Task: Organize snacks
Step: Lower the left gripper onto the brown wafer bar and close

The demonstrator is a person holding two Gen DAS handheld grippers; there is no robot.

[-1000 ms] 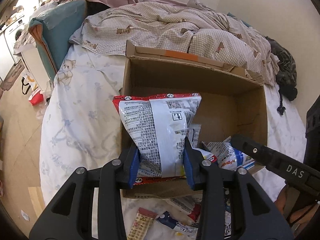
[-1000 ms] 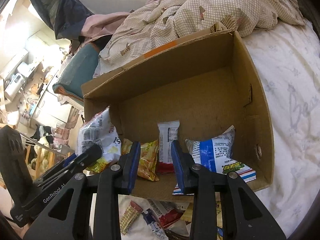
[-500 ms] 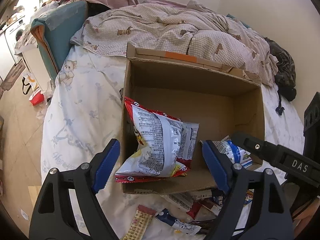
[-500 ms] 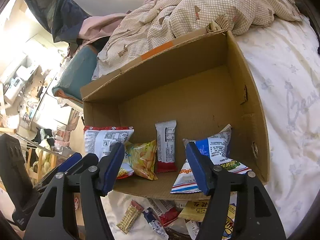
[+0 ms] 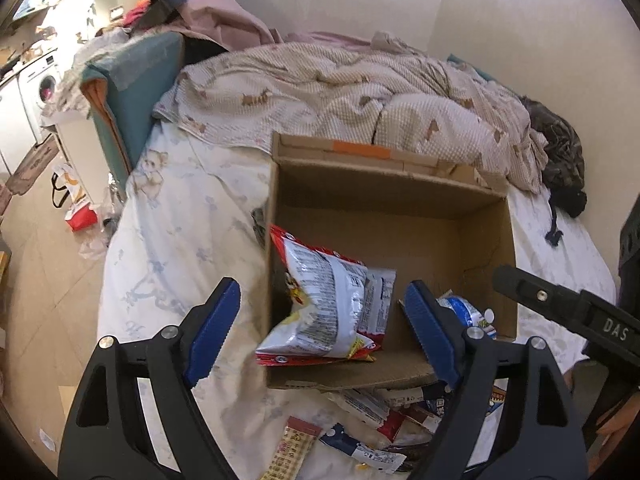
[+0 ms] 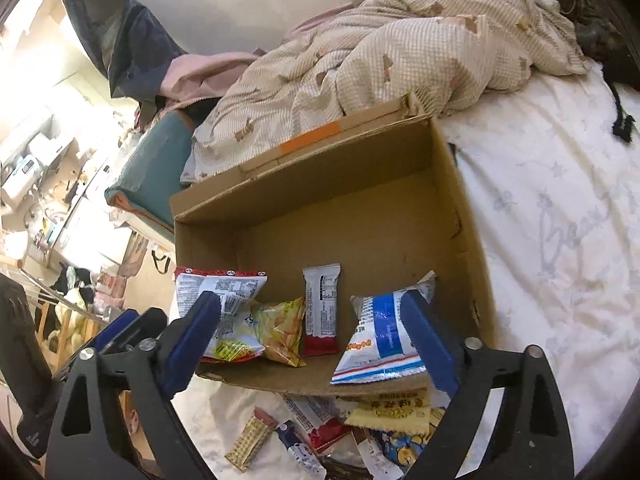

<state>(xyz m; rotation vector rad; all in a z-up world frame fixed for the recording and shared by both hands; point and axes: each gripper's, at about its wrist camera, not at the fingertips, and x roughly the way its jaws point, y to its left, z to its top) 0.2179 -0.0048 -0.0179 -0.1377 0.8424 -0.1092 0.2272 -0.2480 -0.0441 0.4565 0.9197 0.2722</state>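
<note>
Two tools released, jaws just widened, nothing gripped: left tool [image 5: 320, 330], right tool [image 6: 310, 338] | four packets in cardboard box [image 6: 360, 208] | bed [image 6: 540, 208]

An open cardboard box [image 6: 352, 216] sits on the bed sheet. Along its near edge lie a red-and-white chip bag [image 5: 320, 304] tilted in the left corner, a yellow packet [image 6: 280, 330], a small red-and-white bar [image 6: 320, 308] leaning upright, and a blue-and-white bag [image 6: 380, 336] toward the right. More wrapped snacks [image 6: 340, 432] lie heaped on the sheet, just outside that edge.
</note>
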